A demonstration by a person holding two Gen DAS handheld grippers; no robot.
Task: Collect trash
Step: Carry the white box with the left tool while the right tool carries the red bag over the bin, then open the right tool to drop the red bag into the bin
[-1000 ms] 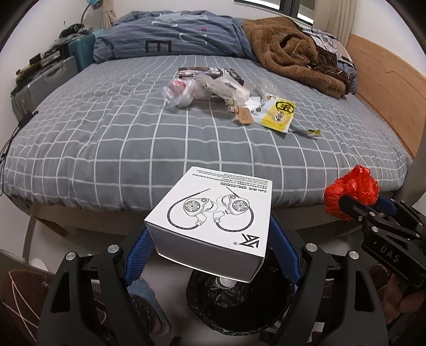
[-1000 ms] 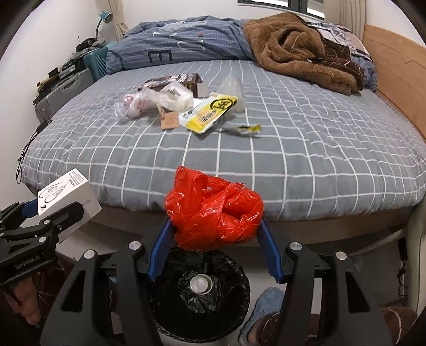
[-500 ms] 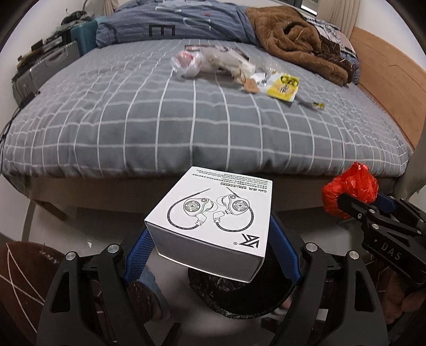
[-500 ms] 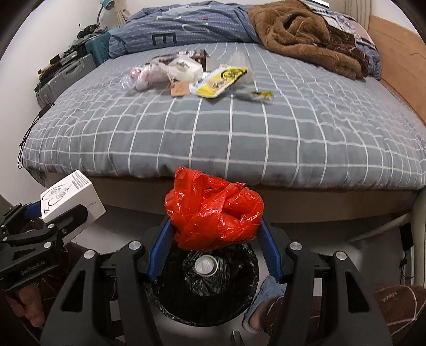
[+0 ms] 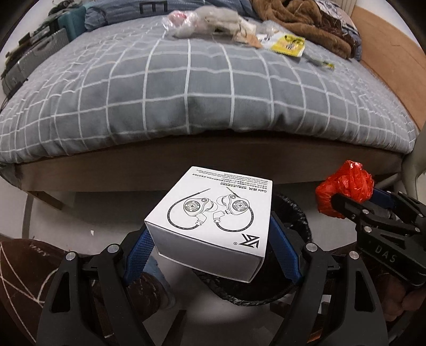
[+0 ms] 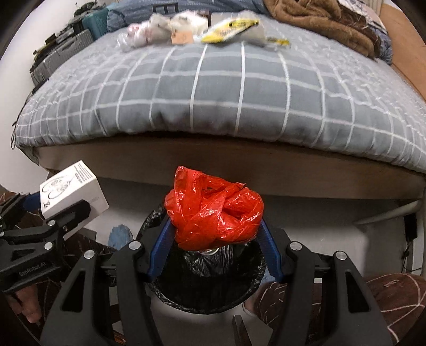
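Observation:
My left gripper (image 5: 210,239) is shut on a white earphone box (image 5: 213,218), its blue pads pressing both sides. The box hangs over a bin lined with a black bag (image 5: 295,226), mostly hidden beneath it. My right gripper (image 6: 214,231) is shut on a crumpled red plastic bag (image 6: 213,213), held right above the same bin (image 6: 207,292). In the left wrist view the red bag (image 5: 346,186) shows at the right; in the right wrist view the box (image 6: 72,194) shows at the left. More trash (image 5: 213,18) and a yellow packet (image 5: 289,44) lie on the bed.
The bed with a grey checked sheet (image 5: 186,93) fills the background, its wooden frame (image 6: 239,165) just behind the bin. A brown blanket (image 5: 306,21) lies at its far right. Suitcases (image 6: 61,53) stand at the left. The person's slippered feet (image 6: 386,298) flank the bin.
Both grippers have sunk and tipped downward toward the bin, still holding the box and the red bag. The bed now sits higher in both views and the bin looks larger.

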